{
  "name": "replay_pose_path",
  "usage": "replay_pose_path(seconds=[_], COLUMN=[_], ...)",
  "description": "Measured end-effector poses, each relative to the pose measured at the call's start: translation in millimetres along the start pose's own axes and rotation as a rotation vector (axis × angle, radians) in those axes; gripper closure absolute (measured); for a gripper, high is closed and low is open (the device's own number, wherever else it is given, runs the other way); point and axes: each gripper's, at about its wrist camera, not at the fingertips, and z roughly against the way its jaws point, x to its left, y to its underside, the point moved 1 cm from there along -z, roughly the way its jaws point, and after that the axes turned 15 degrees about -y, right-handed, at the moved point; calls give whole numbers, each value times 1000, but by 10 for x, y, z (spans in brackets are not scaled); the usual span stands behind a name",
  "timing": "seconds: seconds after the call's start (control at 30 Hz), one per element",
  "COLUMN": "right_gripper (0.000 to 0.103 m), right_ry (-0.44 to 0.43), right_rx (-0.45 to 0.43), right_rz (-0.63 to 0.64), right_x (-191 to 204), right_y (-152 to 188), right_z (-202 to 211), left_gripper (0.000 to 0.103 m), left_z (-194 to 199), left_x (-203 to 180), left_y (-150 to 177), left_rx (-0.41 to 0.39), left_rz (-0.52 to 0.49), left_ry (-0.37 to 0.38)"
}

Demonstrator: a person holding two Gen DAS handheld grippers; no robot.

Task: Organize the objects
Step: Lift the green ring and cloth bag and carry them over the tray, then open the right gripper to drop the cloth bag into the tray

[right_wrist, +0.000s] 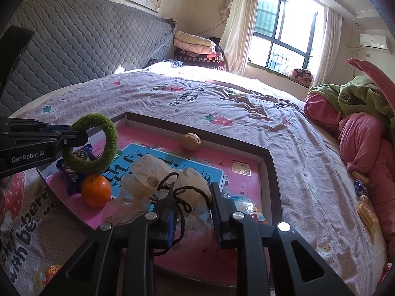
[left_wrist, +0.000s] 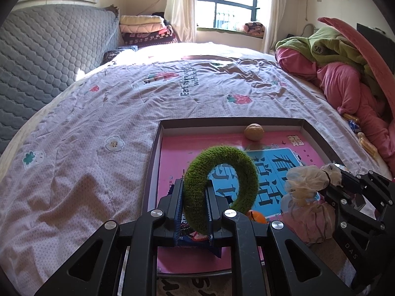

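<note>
My left gripper (left_wrist: 195, 197) is shut on a fuzzy green ring (left_wrist: 244, 167), which it holds upright above the near left part of a shallow box (left_wrist: 229, 121) with a pink printed floor. In the right wrist view the left gripper (right_wrist: 74, 135) comes in from the left with the ring (right_wrist: 108, 145). My right gripper (right_wrist: 193, 197) is shut on the gathered neck of a translucent drawstring pouch (right_wrist: 148, 172) over the box (right_wrist: 269, 162). The left wrist view shows the right gripper (left_wrist: 328, 180) with the pouch (left_wrist: 303, 180). In the box lie a walnut (right_wrist: 190, 142), an orange (right_wrist: 96, 190) and a purple snack wrapper (right_wrist: 71, 175).
The box sits on a bed with a strawberry-print sheet (left_wrist: 98, 123). A heap of pink and green bedding (right_wrist: 358, 128) lies to the right, with small snack packets (right_wrist: 365, 209) beside it. A grey quilted headboard (left_wrist: 49, 56) stands at the left, folded blankets (left_wrist: 145, 29) behind it.
</note>
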Motion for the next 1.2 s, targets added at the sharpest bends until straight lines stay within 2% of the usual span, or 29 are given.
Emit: replay_pose_path(seconds=[0.23, 0.67, 0.83, 0.97, 1.2], right_gripper=[78, 70, 64, 53, 50], right_ry=[43, 81, 54, 38, 10], right_rx=[11, 21, 11, -8, -15], right_rz=[27, 14, 24, 30, 31], right_x=[27, -56, -22, 11, 46], right_y=[8, 2, -7, -29, -38], right_z=[-26, -49, -41, -5, 27], left_gripper=[87, 86, 85, 85, 84], left_z=[-46, -145, -131, -106, -101], left_x=[15, 61, 42, 33, 28], left_y=[14, 33, 37, 35, 33], left_rx=[26, 85, 88, 80, 82], left_rz=[4, 34, 32, 28, 26], left_ry=[0, 6, 22, 29, 29])
